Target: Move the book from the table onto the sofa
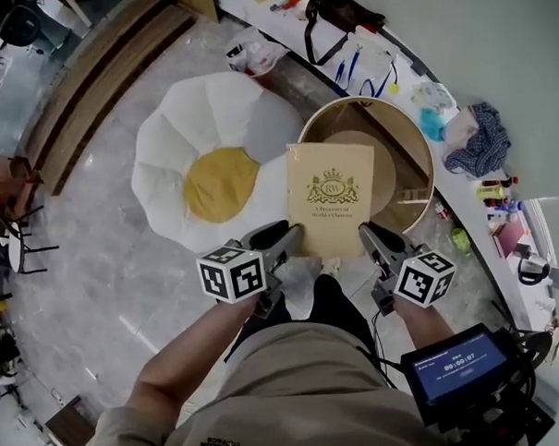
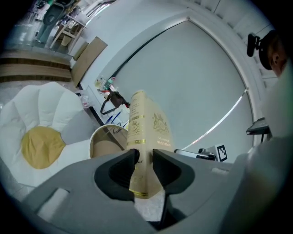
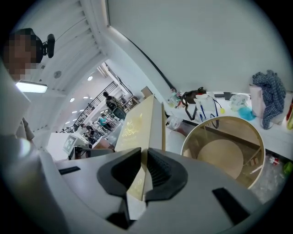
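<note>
Book [image 1: 331, 199]: hanging in the air over the round table's [image 1: 429, 169] near rim, just beside the sofa [image 1: 165, 148], touching neither.
Left gripper [image 1: 285, 238]: clamping the book's lower left edge.
Right gripper [image 1: 371, 235]: pinching the lower right edge. The paired grips are likely steadying the book flat for carrying.
Room: glossy floor [image 1: 97, 272] gleaming, and clutter crowding the counter [image 1: 454, 187].

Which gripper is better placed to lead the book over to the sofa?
Probably left: the left gripper, clamped on the cream gold-crested book, is nearer the white flower-shaped sofa; the right gripper grips its far edge.
</note>
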Tool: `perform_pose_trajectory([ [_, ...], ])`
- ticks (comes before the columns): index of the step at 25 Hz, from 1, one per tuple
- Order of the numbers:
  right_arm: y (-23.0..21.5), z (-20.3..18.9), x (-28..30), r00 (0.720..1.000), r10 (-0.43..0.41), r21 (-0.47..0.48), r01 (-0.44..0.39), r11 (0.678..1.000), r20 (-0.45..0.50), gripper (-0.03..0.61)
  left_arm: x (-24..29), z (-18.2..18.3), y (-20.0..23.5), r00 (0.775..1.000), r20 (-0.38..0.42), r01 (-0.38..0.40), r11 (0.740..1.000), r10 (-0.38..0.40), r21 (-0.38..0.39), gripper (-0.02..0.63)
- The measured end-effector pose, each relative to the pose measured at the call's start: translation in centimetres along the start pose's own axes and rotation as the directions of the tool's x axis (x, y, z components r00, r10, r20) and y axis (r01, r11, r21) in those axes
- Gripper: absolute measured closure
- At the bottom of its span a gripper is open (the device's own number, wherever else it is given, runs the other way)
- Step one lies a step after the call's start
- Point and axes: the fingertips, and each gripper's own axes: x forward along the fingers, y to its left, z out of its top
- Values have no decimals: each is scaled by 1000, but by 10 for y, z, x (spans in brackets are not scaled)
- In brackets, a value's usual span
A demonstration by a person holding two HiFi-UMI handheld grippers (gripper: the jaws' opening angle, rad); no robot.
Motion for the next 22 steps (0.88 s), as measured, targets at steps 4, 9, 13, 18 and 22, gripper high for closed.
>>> perform_pose_trajectory([
  [4,23,1,1,1000,24,-27,-23,999,11,531,-22,3,-1,1000,19,-5,1000,5,4,491],
  [9,88,-8,14,999,39,-79,-38,996,11,531,-89,10,8,997,80,0,1000,-1,3,491],
  [13,101,-7,22,999,49,-93,-47,995,11,531,-102,14,12,996,94,-8,1000,7,7,491],
  [18,123,-14,44,998,64,-99,-65,993,-14,531,-128,18,31,991,128,-36,999,36,-3,491],
  [22,148,-32,67,996,81,-117,-86,989,-48,529,-159,12,55,986,159,-50,998,55,-32,491],
])
